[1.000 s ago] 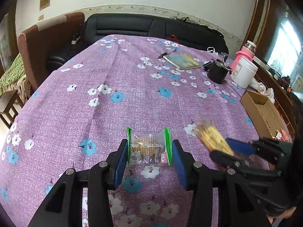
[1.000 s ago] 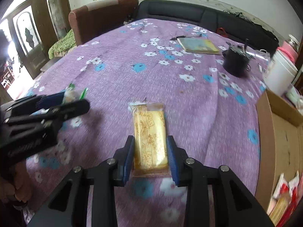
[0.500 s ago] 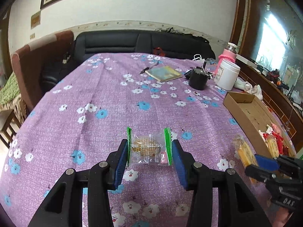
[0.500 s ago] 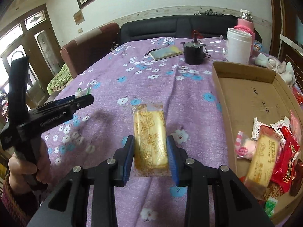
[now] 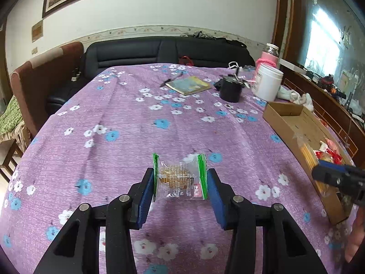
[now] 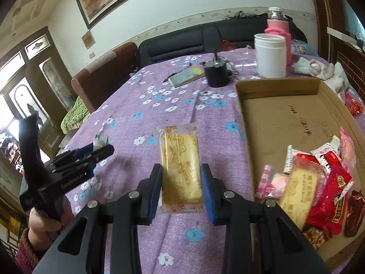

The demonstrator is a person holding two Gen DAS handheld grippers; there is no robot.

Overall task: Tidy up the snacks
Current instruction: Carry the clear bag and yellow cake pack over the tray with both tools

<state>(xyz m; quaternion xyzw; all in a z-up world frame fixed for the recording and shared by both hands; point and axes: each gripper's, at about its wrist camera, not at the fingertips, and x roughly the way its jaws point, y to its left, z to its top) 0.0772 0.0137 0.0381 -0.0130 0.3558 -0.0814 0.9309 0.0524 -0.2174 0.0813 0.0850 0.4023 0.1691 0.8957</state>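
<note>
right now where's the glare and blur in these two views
Left wrist view: the window at right is blown out, the fisheye bends the table edge, and the right tool looks soft. Right wrist view: the door glass glares at left, and the cardboard box stays sharp.

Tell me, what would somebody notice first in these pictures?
Probably the two snacks held up over the purple flowery tablecloth: the left gripper pinches a green-edged clear packet, the right gripper a long yellow cake bar. Next, bright red wrappers piled in the cardboard tray at right.
</note>
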